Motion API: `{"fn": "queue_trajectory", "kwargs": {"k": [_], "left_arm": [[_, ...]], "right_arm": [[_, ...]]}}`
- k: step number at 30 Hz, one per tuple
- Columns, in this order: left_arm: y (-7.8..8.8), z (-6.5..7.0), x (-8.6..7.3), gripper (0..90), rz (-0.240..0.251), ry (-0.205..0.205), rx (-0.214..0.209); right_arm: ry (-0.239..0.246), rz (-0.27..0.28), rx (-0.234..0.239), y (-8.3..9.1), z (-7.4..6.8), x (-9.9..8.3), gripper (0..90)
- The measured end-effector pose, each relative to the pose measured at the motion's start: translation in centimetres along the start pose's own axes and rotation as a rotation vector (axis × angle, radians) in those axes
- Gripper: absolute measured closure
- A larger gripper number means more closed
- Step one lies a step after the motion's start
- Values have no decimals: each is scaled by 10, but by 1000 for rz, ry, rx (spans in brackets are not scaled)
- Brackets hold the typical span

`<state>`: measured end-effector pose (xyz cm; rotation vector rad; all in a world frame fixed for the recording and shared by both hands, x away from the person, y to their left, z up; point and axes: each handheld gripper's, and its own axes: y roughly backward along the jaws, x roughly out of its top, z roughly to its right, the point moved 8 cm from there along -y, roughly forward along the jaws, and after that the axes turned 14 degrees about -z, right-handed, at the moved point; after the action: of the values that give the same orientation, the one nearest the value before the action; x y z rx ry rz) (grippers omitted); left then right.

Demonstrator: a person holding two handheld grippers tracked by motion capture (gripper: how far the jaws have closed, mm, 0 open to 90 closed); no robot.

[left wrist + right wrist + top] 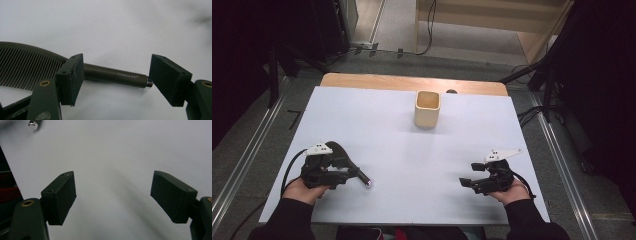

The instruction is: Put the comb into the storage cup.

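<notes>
The comb [343, 161] lay on the bench [402, 135] at the near left, its handle between the jaws of the left gripper [353, 174]. The right gripper [466, 182] was at the near right. The cup [427, 108] stood farther back, near the middle.

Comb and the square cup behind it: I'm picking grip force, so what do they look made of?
Comb: probably matte dark plastic, with fine moulded teeth, a printed handle and a shiny, seemingly metal end cap. Cup: pale tan with a dull finish, perhaps wood or bamboo; the high view leaves that open.
</notes>
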<state>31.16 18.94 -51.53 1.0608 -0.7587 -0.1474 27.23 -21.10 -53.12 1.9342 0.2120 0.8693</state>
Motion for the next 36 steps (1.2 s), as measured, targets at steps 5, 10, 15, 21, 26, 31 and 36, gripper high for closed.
{"fn": "queue_trajectory", "kwargs": {"k": [5,10,15,21,26,31,36], "left_arm": [[0,1,0,288,-5,-4,-4],[-3,4,-1,288,-20,-22,-18],[-4,8,0,288,-23,-39,-32],[-4,8,-1,288,-25,-41,-35],[-4,8,0,288,-28,-42,-34],[-5,8,1,288,-25,-42,-36],[-5,9,0,288,-27,-42,-36]], "right_arm": [[-11,2,-11,1,3,0,188],[-16,-1,-15,0,4,0,188],[-21,-9,-16,0,4,-1,189],[-22,-17,-16,-2,4,-2,189],[-19,-16,-9,-2,4,-2,196],[-26,-27,-12,-3,4,-2,196],[-30,-25,-14,-3,5,-3,196]]}}
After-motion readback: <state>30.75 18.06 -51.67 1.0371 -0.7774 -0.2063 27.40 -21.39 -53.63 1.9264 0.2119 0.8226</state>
